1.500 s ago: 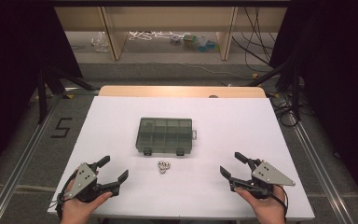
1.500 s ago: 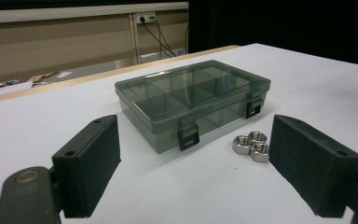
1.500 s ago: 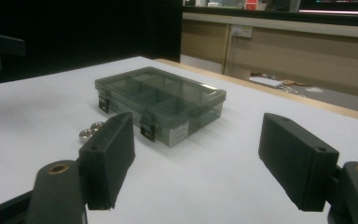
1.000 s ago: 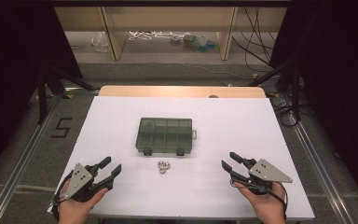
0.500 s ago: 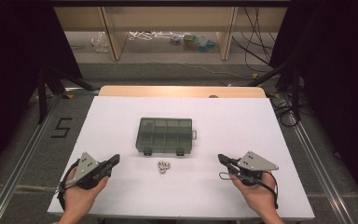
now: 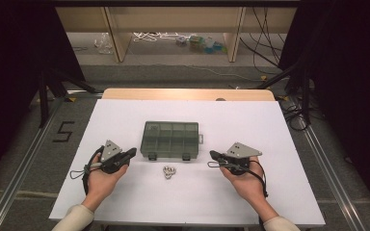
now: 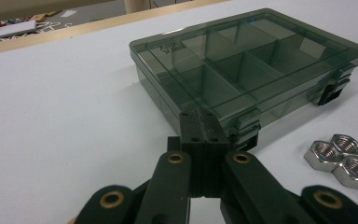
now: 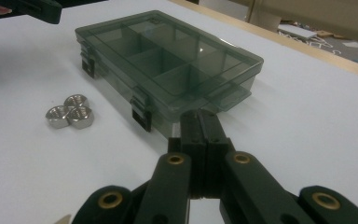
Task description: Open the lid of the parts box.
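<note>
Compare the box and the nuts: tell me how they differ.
The box is smoky see-through plastic; the nuts are shiny metal. The box is a flat rectangle split into compartments, its lid down and both front latches shut; the nuts are three small hexagons clustered, touching each other. The box is far larger than the nuts. Both lie on the white table, untouched.

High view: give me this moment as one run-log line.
left tongs: shut, empty | right tongs: shut, empty | box: lid closed, between tongs | nuts: three, clustered before box

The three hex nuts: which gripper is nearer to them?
Left, narrowly. The left gripper sits left of the nuts, the right gripper slightly farther to their right; neither touches them.
</note>
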